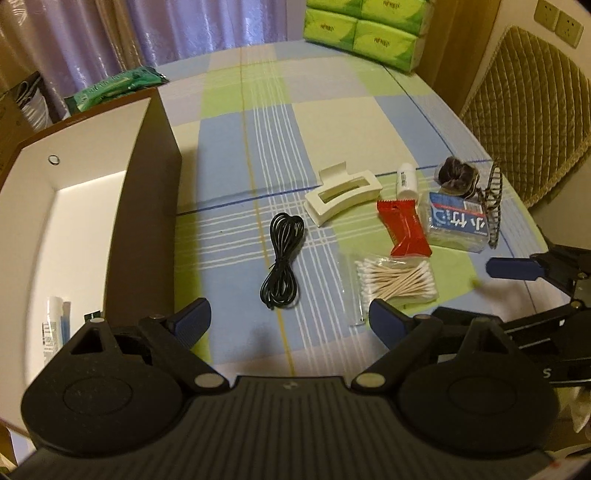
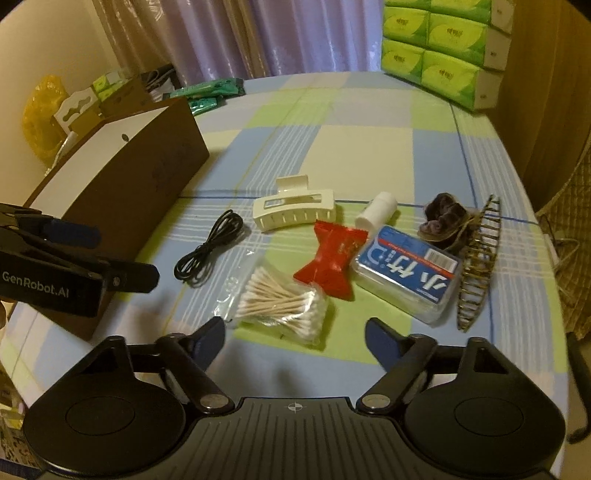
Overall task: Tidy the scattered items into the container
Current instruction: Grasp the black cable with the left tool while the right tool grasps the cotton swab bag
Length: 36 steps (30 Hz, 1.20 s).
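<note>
Checked tablecloth (image 1: 258,122): my brown box (image 1: 147,206) stands at its left; cable (image 1: 282,258), hair clip (image 1: 343,195), red packet (image 1: 406,229) and cotton swabs (image 1: 395,277) lie scattered beside it. My left gripper (image 1: 288,321) and right gripper (image 2: 295,336) hover above, jaws apart, empty.

- A plaid tablecloth (image 2: 362,147) in blue, green and cream covers the table under warm, dim light.
- Lilac curtains (image 2: 258,37) hang at 12 o'clock behind the table.
- Green tissue packs (image 2: 443,48) are stacked at 1 o'clock on the far edge.
- A chair (image 1: 524,110) with a quilted tan cushion stands at 2 o'clock, under wall sockets (image 1: 557,22).
</note>
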Available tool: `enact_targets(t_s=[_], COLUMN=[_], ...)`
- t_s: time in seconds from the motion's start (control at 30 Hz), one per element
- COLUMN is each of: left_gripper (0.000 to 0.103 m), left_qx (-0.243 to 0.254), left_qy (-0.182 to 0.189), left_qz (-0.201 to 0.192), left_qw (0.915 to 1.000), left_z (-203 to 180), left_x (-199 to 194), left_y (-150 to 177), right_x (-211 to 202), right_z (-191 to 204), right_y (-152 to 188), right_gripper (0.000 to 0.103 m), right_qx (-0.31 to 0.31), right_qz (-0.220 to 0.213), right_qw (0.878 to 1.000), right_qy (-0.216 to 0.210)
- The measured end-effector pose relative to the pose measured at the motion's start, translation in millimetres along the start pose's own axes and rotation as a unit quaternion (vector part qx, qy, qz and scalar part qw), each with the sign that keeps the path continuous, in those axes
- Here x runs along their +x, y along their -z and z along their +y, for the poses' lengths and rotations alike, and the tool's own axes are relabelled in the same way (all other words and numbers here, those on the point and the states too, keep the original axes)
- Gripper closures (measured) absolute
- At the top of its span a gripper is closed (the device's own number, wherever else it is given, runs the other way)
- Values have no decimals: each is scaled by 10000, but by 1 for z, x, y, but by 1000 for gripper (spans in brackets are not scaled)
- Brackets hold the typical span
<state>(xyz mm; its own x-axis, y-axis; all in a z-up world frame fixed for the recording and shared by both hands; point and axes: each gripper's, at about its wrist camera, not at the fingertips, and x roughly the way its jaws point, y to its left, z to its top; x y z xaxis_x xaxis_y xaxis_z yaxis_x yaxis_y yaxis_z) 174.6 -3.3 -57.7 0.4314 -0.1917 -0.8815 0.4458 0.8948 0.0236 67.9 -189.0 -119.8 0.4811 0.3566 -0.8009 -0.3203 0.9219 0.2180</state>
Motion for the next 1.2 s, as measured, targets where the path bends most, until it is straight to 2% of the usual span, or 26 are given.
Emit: enact_targets(t_s=[0.17, 0.3, 0.5, 0.6, 0.73, 0.77, 0.9, 1.03, 1.2], left_gripper=[13, 13, 13, 13, 13, 13, 13, 14, 17], left_qx=[123, 155, 145, 148, 160, 169, 182, 209, 252], left_qy=[-3, 16, 15, 22, 52, 64, 86, 118, 176], left_qz=[106, 141, 234, 280, 325, 330, 360, 405, 459], left_qw=[9999, 9998, 9996, 9995, 9993, 9993, 9991, 9989, 9985], left_z=[3, 8, 15, 16, 17, 17, 17, 15, 10], left_x=[13, 21, 31, 35, 39, 39, 42, 45, 51], left_y=[-7, -13, -19, -21, -23, -23, -23, -23, -25], right_x=[13, 18, 31, 38, 50, 51, 49, 41, 25], right_z=[1, 2, 6, 11, 16, 16, 13, 10, -5], right_y=[-3, -5, -6, -6, -2, -1, 5, 14, 26], right_gripper=[34, 41, 55, 57, 64, 69, 81, 84, 84], right_qx=[-24, -288, -979, -1391, -1891, -1972, -2066, -2070, -1652], right_qz=[-34, -147, -303, -331, -115, -39, 208, 386, 588], right_qw=[10000, 9995, 9947, 9897, 9819, 9803, 9779, 9773, 9844], right_qy=[35, 34, -15, -41, -66, -104, -256, -211, -112])
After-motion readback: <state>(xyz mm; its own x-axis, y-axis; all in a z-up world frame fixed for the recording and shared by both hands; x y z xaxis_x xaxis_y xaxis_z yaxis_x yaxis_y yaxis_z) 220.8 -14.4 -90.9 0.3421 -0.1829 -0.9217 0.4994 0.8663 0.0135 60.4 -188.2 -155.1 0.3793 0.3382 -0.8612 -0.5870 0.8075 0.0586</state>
